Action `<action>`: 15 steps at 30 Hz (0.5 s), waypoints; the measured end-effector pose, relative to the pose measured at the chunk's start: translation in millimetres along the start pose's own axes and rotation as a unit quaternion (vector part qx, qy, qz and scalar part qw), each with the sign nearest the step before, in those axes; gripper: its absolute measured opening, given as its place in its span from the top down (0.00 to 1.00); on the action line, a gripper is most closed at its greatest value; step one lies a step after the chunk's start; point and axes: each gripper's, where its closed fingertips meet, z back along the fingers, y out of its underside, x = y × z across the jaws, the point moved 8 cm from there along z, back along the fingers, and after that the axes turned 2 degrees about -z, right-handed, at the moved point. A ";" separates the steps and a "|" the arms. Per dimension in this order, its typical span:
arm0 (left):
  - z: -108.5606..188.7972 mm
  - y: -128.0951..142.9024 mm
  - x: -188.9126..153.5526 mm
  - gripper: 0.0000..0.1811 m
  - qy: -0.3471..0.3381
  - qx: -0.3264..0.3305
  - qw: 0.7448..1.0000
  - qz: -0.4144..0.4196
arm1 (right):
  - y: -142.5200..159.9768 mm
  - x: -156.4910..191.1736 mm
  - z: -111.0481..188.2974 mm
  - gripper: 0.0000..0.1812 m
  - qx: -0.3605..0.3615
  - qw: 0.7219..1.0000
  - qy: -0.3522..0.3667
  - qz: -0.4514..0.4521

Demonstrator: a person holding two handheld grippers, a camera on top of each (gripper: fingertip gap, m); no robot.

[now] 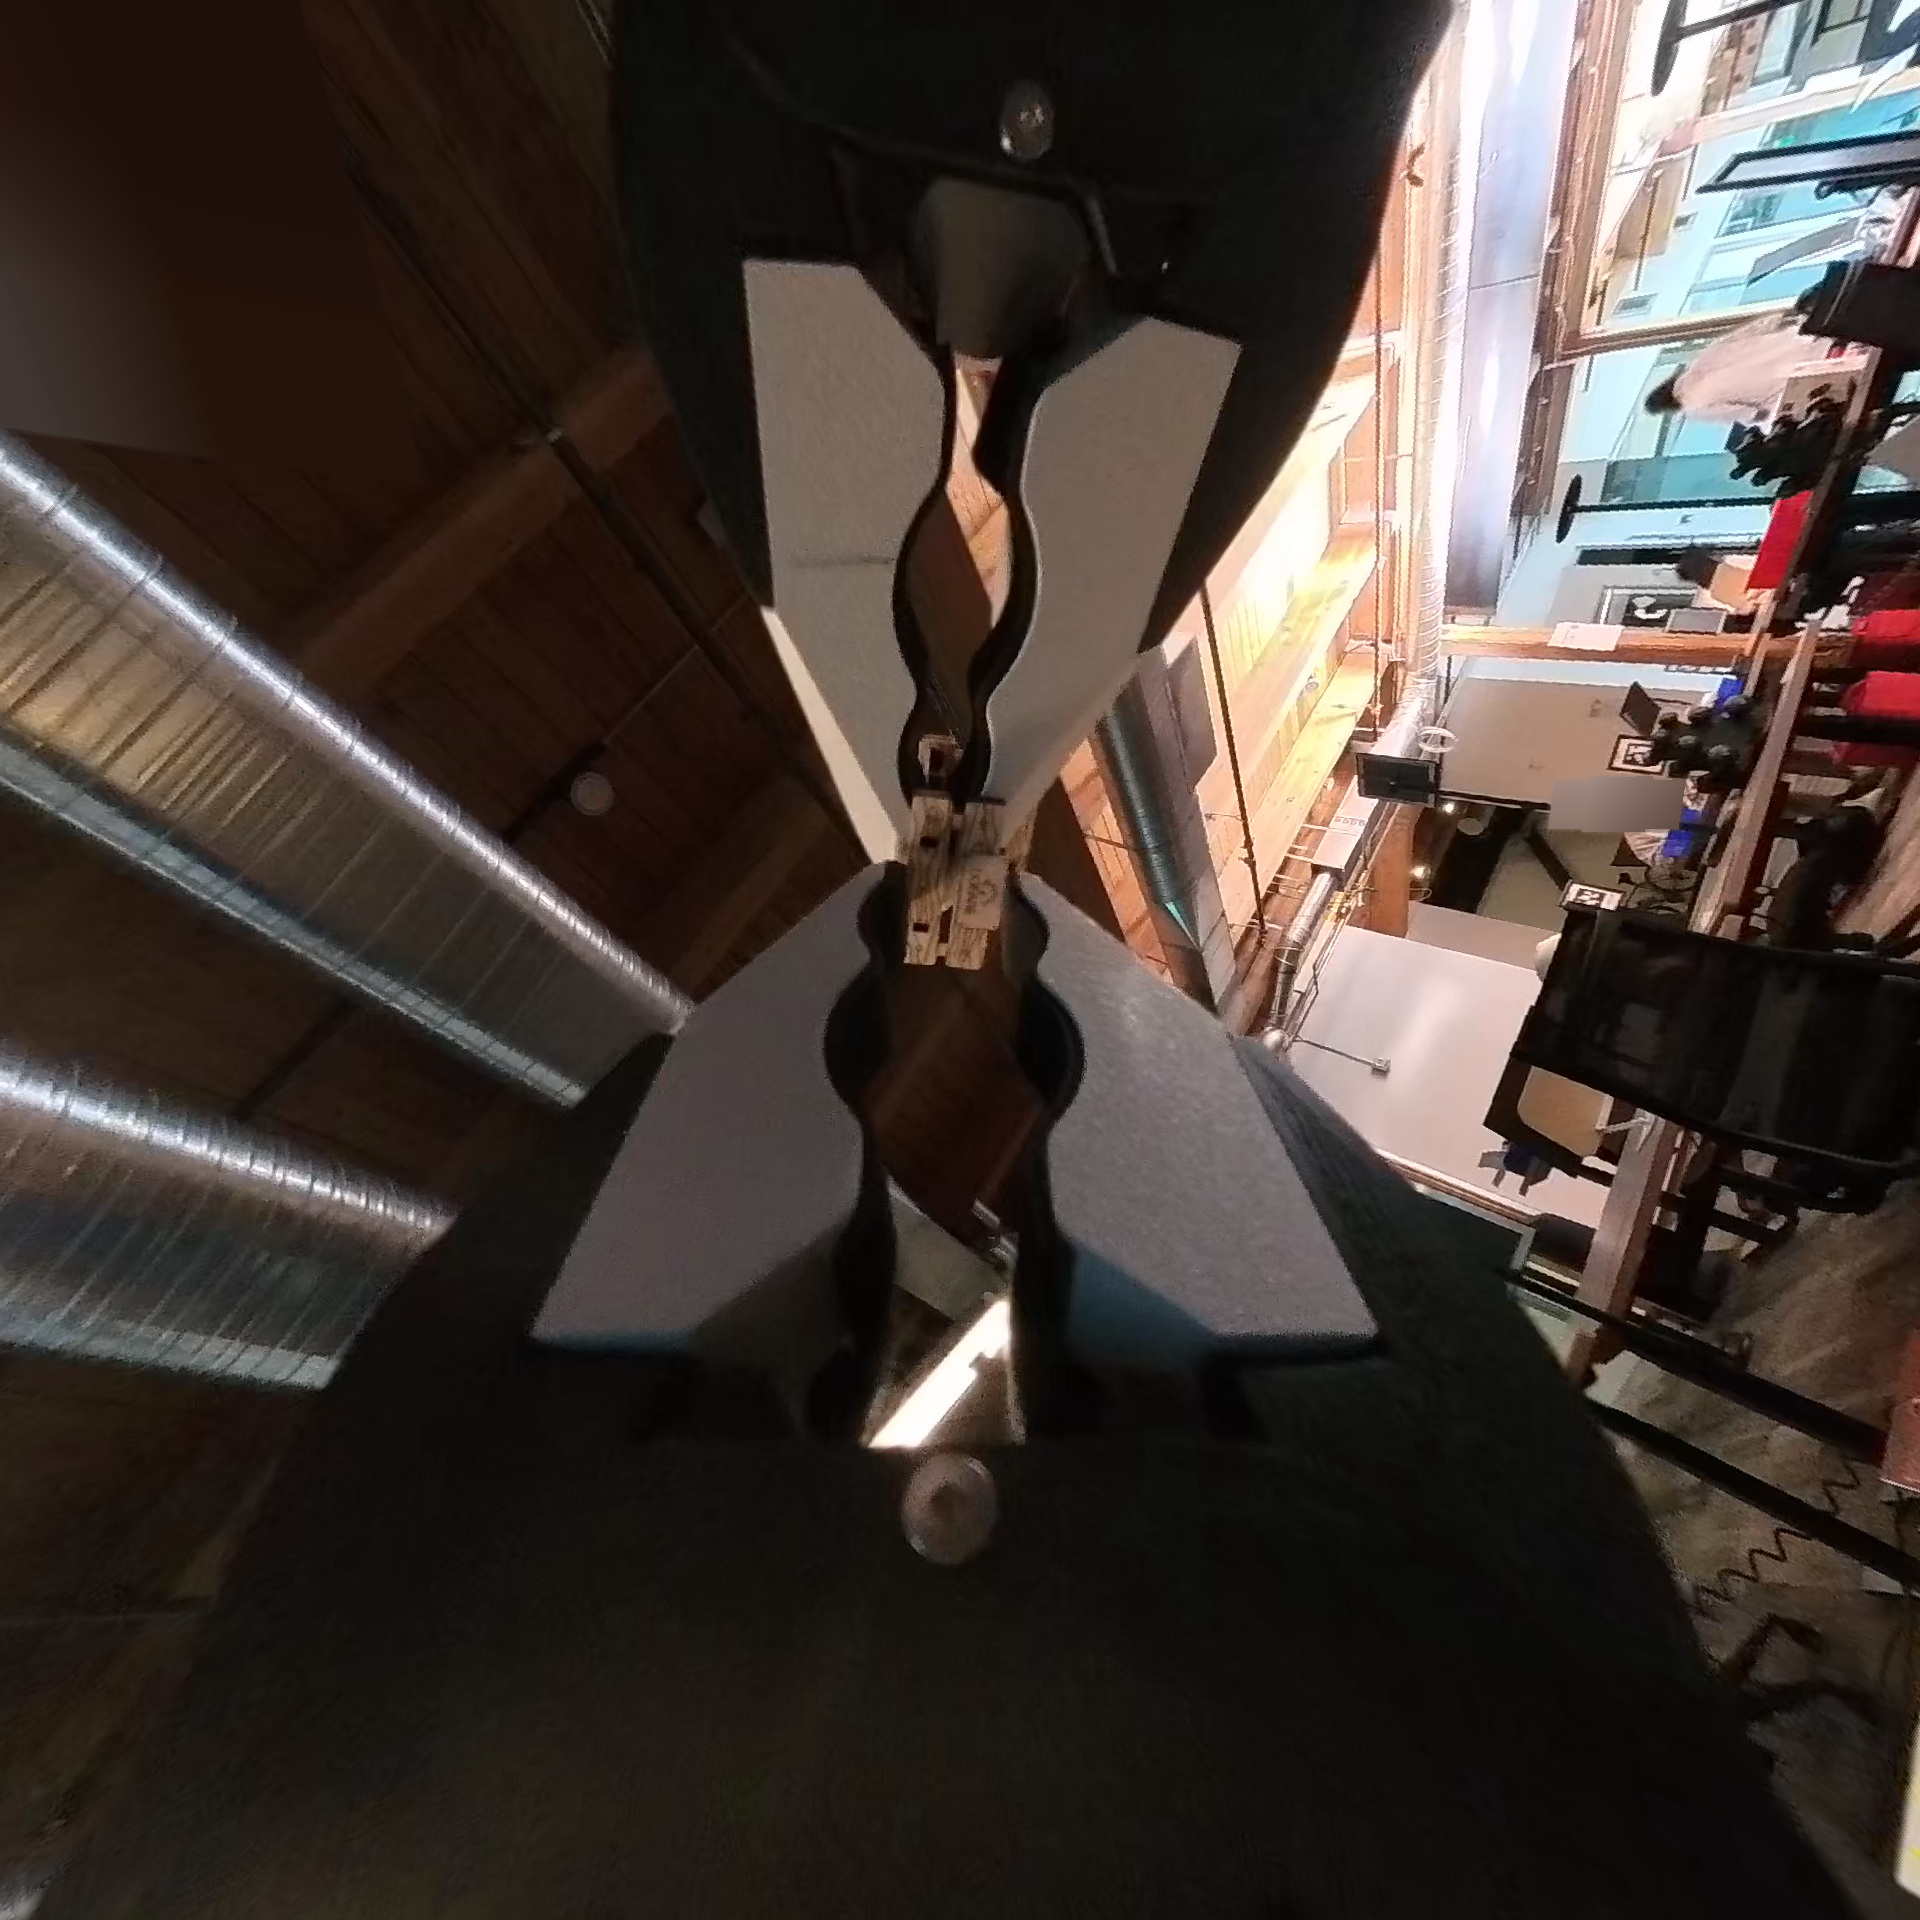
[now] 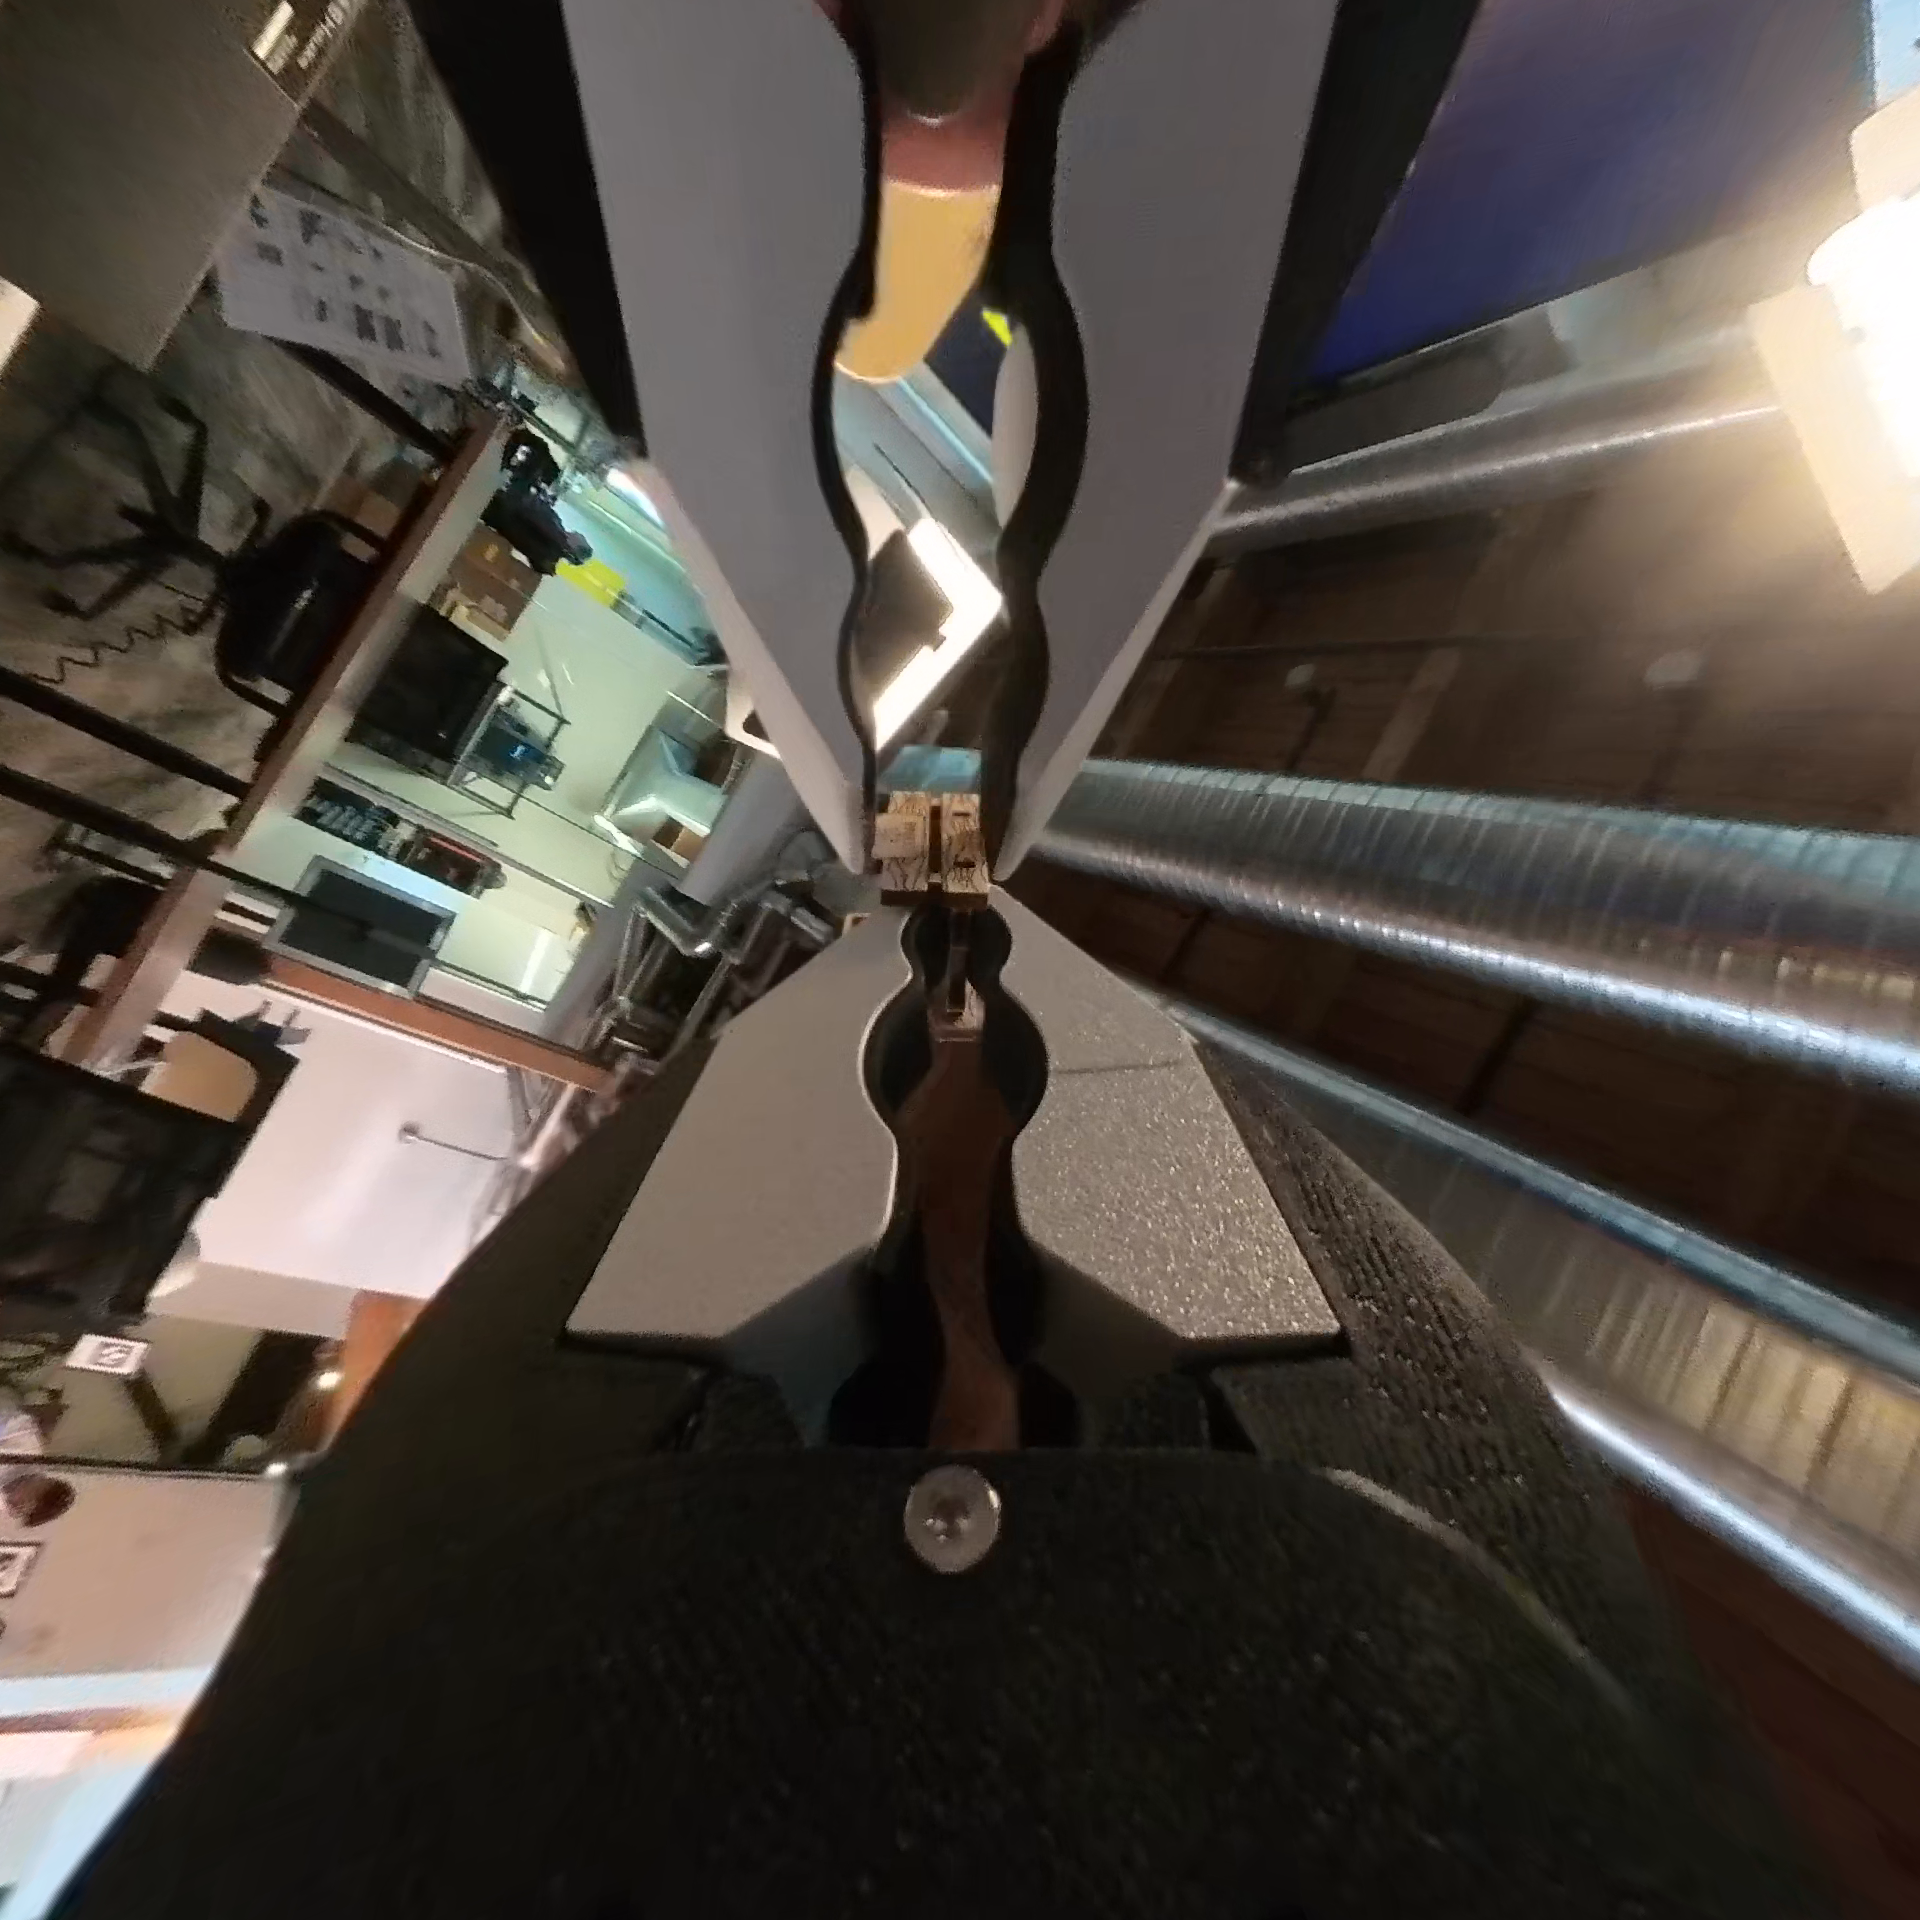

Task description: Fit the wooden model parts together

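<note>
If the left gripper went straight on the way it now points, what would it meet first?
Most likely the right gripper, which faces it tip to tip. The wooden parts that the left gripper grips already bridge the two sets of tips, so hardly any free way seems left, though depth is unclear.

**Your count: two grippers, two wooden parts, two ducts**

You hold two grey-fingered black grippers: the left gripper (image 1: 951,925) and the right gripper (image 2: 935,935). Between their tips you have two pale laser-cut wooden model parts (image 1: 954,894), side by side. Behind them you can count two ribbed silver metal ducts (image 1: 260,727) against the brown wooden ceiling.
</note>
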 end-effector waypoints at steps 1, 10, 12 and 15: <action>-0.4 0.4 -0.8 0.91 0.002 0.001 1.000 0.004 | 0.3 0.3 -0.5 1.00 0.000 1.000 -0.008 -0.012; -2.9 3.0 -4.6 0.91 0.020 0.008 0.999 0.032 | 2.8 4.2 -4.7 1.00 -0.001 0.995 -0.048 -0.083; -3.4 4.1 -7.3 0.91 0.028 0.009 0.999 0.033 | 2.2 8.3 -5.4 1.00 0.006 0.998 -0.041 -0.054; -4.4 4.0 -10.0 0.91 0.038 0.009 0.999 0.039 | 2.6 11.9 -5.1 1.00 0.008 0.998 -0.042 -0.040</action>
